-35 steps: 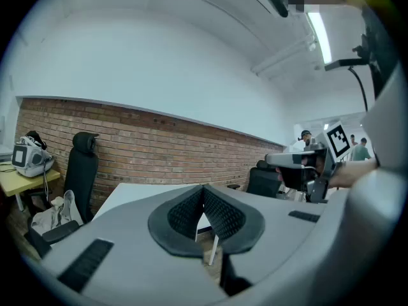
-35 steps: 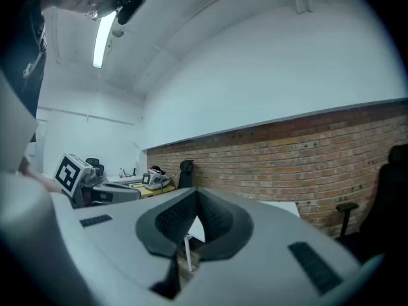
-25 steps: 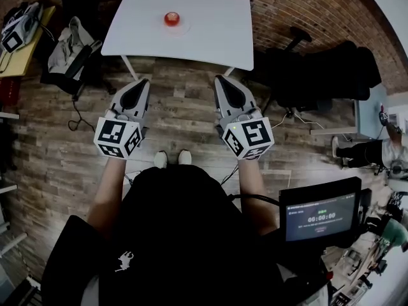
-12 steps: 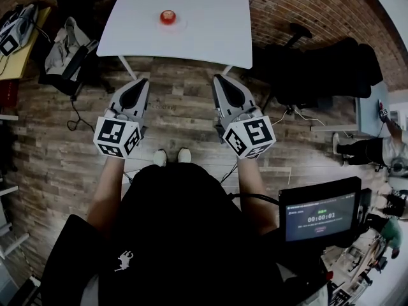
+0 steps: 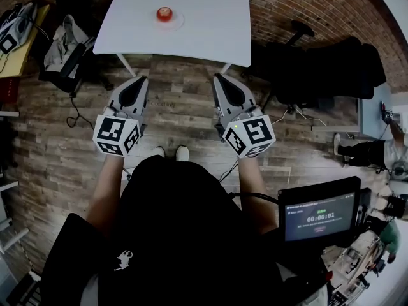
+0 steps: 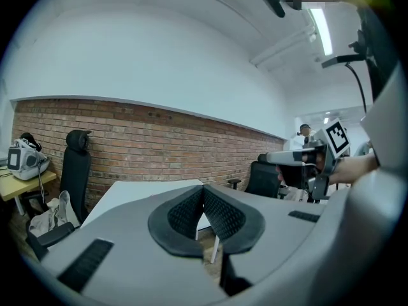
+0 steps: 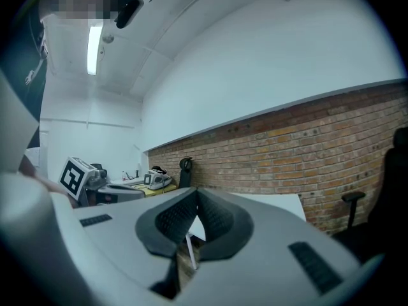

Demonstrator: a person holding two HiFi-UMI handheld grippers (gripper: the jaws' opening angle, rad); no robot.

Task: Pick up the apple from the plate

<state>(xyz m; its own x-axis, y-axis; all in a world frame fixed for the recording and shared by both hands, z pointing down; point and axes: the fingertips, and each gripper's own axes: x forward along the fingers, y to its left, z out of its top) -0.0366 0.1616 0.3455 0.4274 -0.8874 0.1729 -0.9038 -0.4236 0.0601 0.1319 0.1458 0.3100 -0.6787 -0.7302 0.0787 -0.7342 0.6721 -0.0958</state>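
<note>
Head view, from the left: the left claw point(image 5: 142, 80) hangs above the wooden floor point(image 5: 51, 145), short of the white worktop point(image 5: 210, 24), and the left gripper view shows its jaws pressed together with nothing between them. A little further right, the red apple point(image 5: 164, 13) sits on a small white plate point(image 5: 176, 23) on the worktop, well apart from both claws. Right of that, the right claw point(image 5: 218, 78) is held alongside its partner, likewise closed and empty, and a black office chair point(image 5: 319, 69) stands beside the worktop.
</note>
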